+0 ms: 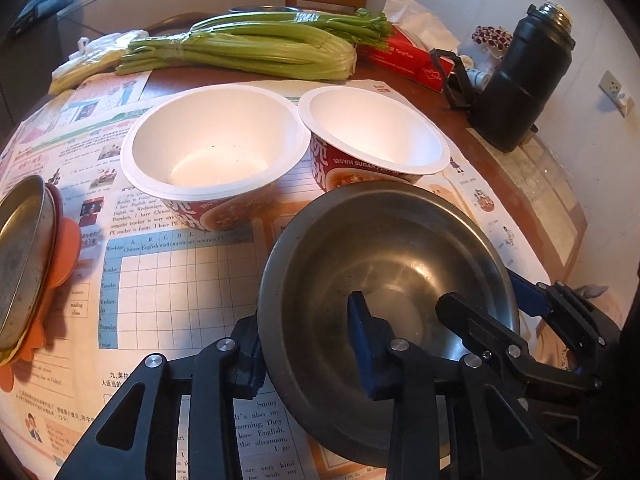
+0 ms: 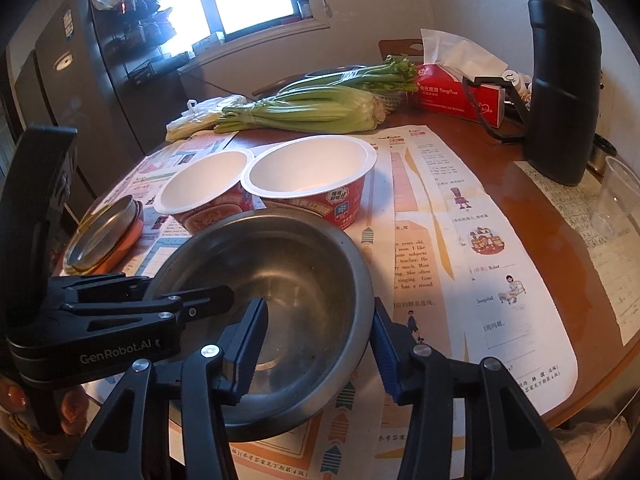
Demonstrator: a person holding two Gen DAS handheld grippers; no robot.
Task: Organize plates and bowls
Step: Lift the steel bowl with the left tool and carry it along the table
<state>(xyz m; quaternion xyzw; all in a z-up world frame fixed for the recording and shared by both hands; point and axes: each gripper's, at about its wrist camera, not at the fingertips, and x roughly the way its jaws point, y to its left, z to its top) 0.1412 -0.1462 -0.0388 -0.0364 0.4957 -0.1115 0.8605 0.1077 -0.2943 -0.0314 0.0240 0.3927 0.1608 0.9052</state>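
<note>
The steel bowl (image 1: 392,276) sits near the front edge of the table (image 2: 540,184), on the newspaper sheets (image 1: 168,280), and both tools straddle its rim. The left gripper (image 1: 308,344) has one finger outside the near wall and one inside; the right gripper (image 2: 316,348) does the same on the opposite side. Each pair of fingers looks narrowed toward the wall, but I cannot tell from either view whether the pads actually press the metal.

Risks from here: thin polished steel offers little for the pads to bite, so an uneven lift could tilt the bowl and let it slide out. Two grips on one rim may also fight each other and twist it loose. Just behind it stand two paper noodle bowls (image 1: 212,148), touching each other; a forward push would knock these light cups over or shove them into the celery (image 1: 248,48). The loose newspaper could drag along. At the left, the stacked steel plate (image 1: 20,264) on an orange plate (image 1: 66,252) leans close to the table's edge
</note>
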